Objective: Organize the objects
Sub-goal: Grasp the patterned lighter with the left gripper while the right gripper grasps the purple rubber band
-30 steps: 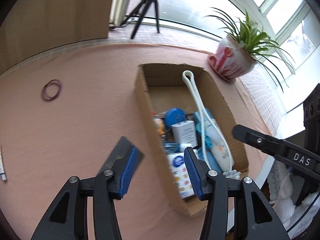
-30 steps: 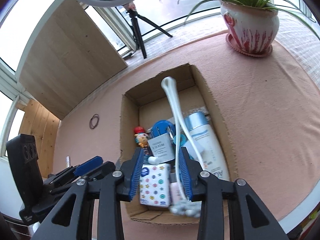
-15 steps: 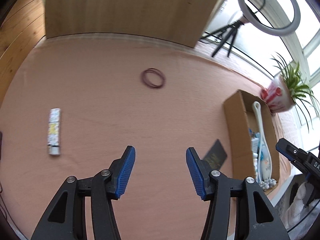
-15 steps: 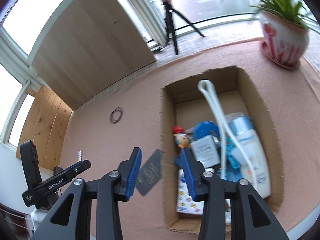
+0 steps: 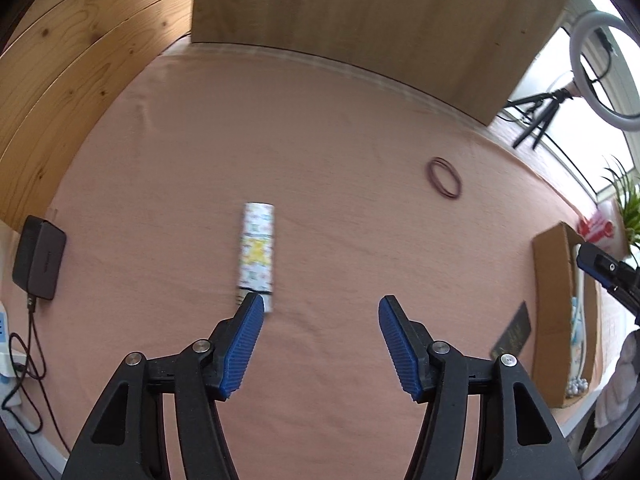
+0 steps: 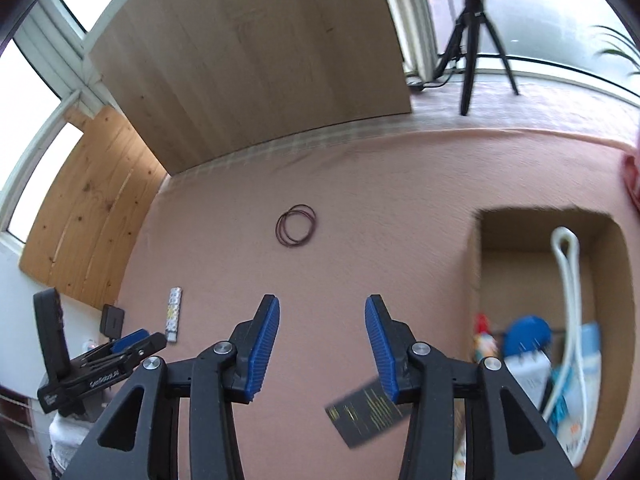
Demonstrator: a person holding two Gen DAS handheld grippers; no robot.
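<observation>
Both grippers swung left off box (image 6: 476,280) | left gripper (image 5: 320,344) wide over one tube (image 5: 258,252) | right gripper (image 6: 322,352) wide, empty | one card (image 6: 362,416), one band coil (image 6: 296,226) on table (image 5: 320,152)

A home sunroom or enclosed balcony used for filming: a table (image 6: 400,184) under a pink cloth stands by curved windows (image 6: 560,32), with wood panelling (image 5: 80,80) at 10 o'clock, a ring light (image 5: 604,64) on a tripod (image 6: 476,36) and a potted plant (image 5: 628,208) at 2 o'clock.
</observation>
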